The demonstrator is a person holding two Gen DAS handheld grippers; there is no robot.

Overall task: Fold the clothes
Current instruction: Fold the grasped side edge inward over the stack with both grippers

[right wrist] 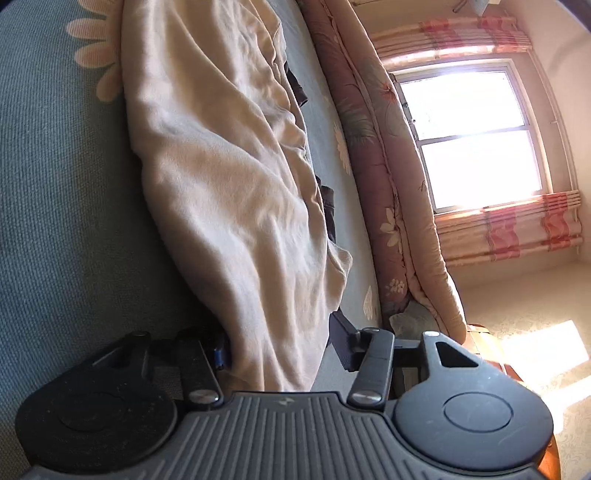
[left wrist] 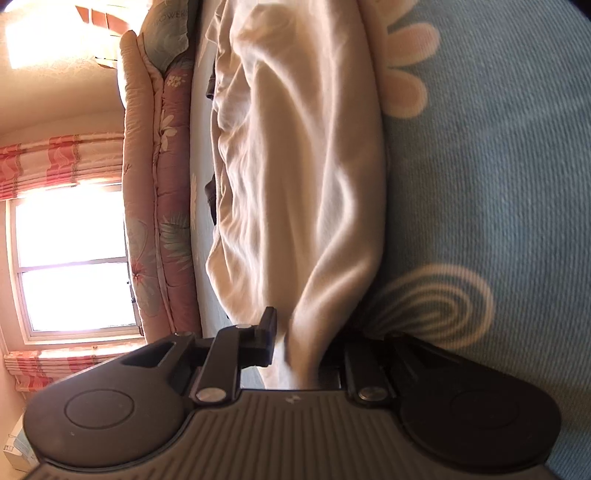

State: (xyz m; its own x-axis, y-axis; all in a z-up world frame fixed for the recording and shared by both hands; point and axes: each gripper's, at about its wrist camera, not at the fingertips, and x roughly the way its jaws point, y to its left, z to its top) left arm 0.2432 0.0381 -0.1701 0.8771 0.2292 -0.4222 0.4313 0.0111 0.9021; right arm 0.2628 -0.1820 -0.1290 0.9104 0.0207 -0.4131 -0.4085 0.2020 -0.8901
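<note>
**Both jaws on the cream garment, cameras rolled sideways**

My left gripper (left wrist: 299, 343) has a bunch of the cream garment (left wrist: 295, 166) running down between its fingers. One finger (left wrist: 267, 341) shows clear of the cloth with a gap beside it; the other is buried in shadow behind the fold, so I cannot tell whether these jaws are actually pinching the fabric or just standing around it.

My right gripper (right wrist: 282, 350) looks much the same from its own camera: the garment (right wrist: 229, 177) drops in a thick, wrinkled fold between the fingers. The finger (right wrist: 343, 341) on the window side stands apart from the cloth, with bed showing between them, and the opposite one touches the fold. These jaws are spread, not pressed together.

The garment lies stretched in a long, crumpled band on the bed (left wrist: 498, 184), over a blue-green cover with pale flower prints. Something dark (right wrist: 327, 214) peeks out from under its far edge; too little shows to say what it is.

Along the bed's far edge a folded floral quilt (right wrist: 373, 155) is stacked, and in the left view a pillow (left wrist: 168, 33) sits against it. Beyond the bed is a bright window (right wrist: 476, 136) with pink striped curtains (right wrist: 509, 229)
</note>
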